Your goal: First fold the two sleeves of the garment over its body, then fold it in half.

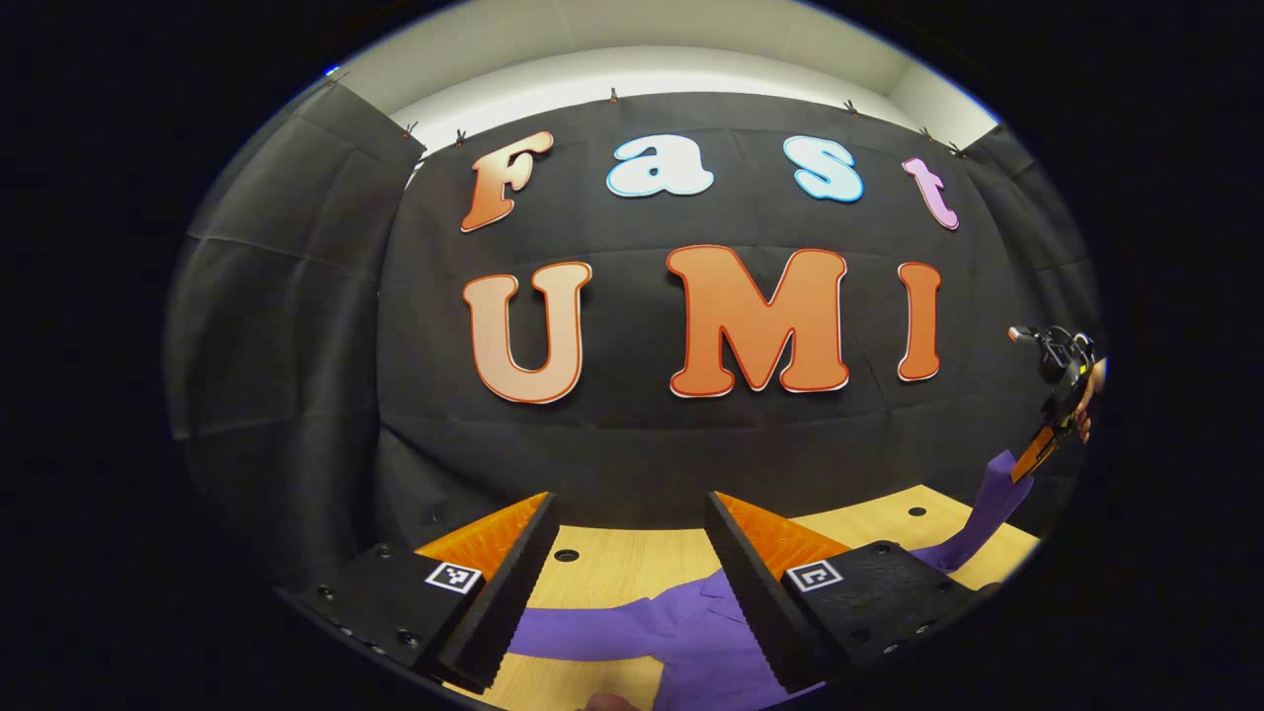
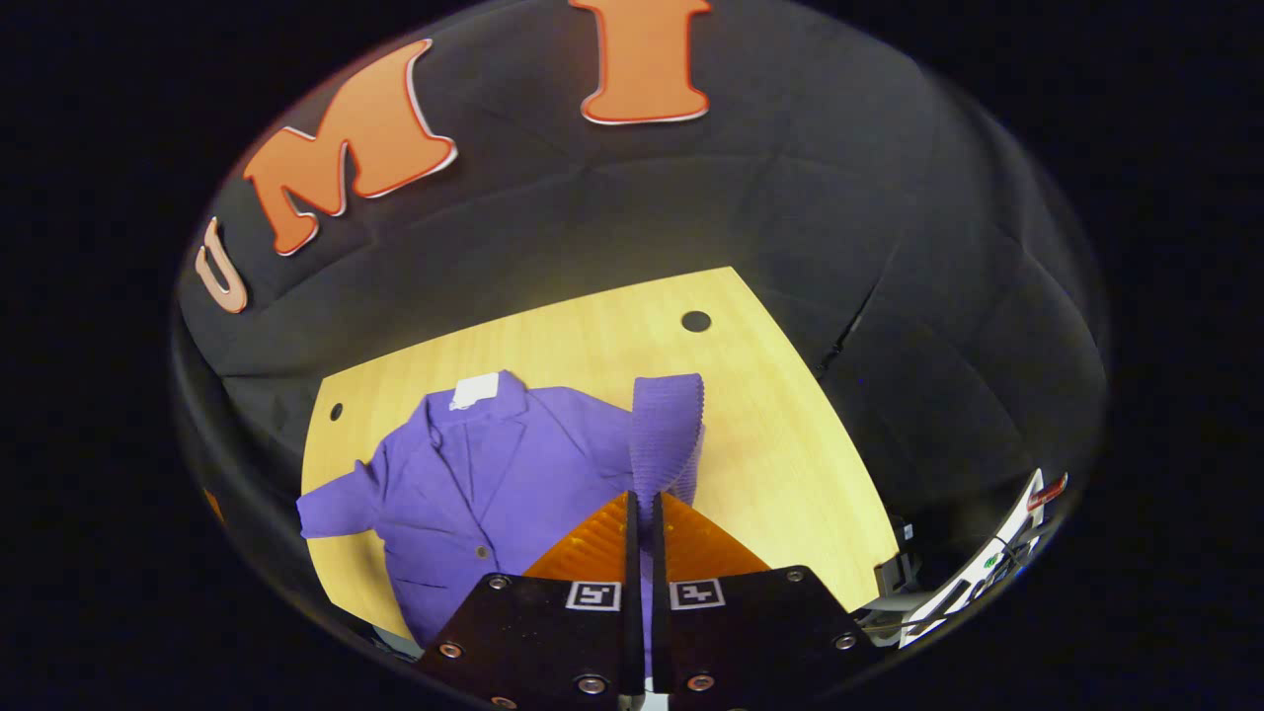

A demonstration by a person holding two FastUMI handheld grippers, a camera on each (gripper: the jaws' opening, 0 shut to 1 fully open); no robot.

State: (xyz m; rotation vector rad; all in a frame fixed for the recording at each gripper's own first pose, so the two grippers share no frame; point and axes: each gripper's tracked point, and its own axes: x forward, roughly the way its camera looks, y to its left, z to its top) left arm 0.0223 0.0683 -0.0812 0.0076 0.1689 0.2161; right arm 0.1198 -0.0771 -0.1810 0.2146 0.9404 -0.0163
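A purple shirt (image 2: pixel 484 484) lies flat on the wooden table (image 2: pixel 592 336), collar towards the booth wall. My right gripper (image 2: pixel 642 504) is shut on the cuff of one purple sleeve (image 2: pixel 667 434) and holds it up above the table. In the left gripper view that sleeve (image 1: pixel 987 513) hangs from the right gripper (image 1: pixel 1035 456) at the far right, with a hand around the tool. My left gripper (image 1: pixel 632 518) is open low over the shirt (image 1: pixel 681 632), nothing between its fingers. The other sleeve (image 2: pixel 336 504) lies spread out to the side.
The table (image 1: pixel 612 568) has small round holes (image 2: pixel 695 321) in its top. Black cloth walls close in behind and on both sides. Some equipment and cables (image 2: pixel 978 573) sit beyond the table's edge in the right gripper view.
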